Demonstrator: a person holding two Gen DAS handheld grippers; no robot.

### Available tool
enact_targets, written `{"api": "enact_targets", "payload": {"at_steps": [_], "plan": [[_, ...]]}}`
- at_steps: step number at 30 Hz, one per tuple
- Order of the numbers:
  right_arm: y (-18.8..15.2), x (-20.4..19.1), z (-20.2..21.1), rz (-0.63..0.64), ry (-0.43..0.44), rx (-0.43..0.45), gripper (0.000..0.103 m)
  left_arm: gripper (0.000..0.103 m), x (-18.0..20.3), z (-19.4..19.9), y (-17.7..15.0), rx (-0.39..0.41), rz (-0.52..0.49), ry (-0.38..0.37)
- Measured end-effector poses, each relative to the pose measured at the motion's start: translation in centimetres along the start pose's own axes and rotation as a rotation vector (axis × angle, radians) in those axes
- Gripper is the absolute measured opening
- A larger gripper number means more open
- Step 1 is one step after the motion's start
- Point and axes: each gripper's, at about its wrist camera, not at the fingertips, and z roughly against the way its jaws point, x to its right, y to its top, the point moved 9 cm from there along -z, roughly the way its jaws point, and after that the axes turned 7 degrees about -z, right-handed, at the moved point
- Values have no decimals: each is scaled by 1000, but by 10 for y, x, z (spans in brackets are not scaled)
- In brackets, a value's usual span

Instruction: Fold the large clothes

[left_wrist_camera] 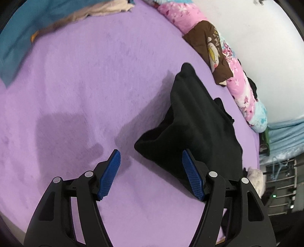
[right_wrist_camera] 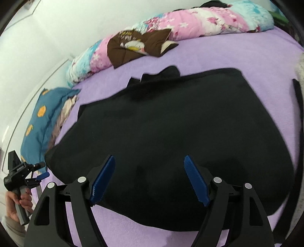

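A large black garment point(right_wrist_camera: 171, 133) lies spread flat on the purple bed sheet point(right_wrist_camera: 237, 55), with a folded strip along its far edge. My right gripper point(right_wrist_camera: 149, 157) hovers open over its near part, and no cloth is pinched between the blue pads point(right_wrist_camera: 102, 178). In the left wrist view the same black garment point(left_wrist_camera: 197, 123) runs away to the right. Its near left corner lies below my open left gripper point(left_wrist_camera: 151, 152), closer to the right pad point(left_wrist_camera: 191, 174). The right wrist view also shows the left gripper point(right_wrist_camera: 42, 169) at the garment's left end, held by a hand point(right_wrist_camera: 20, 203).
A rolled pink floral quilt point(right_wrist_camera: 190, 24) lines the white wall, with a brown cartoon-print garment point(right_wrist_camera: 136, 45) draped over it. A teal pillow with orange dots point(right_wrist_camera: 43, 117) and a beige cloth point(left_wrist_camera: 98, 11) lie at the head end. A wire rack point(left_wrist_camera: 281, 182) stands past the bed edge.
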Motion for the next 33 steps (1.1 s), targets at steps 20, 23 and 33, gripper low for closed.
{"api": "enact_targets", "payload": {"at_steps": [20,23,33], "plan": [[-17,-20,-30,109,-37,-44,76,76,19,-28,-4,-46,226,-330],[-17,-20,-31,109,-39,-46,76,76,22,-36,-2,-45,227,-322],[-19,-20,-38,128,-55,-56,80,81,34,-59,4,-34,225,-308]]}}
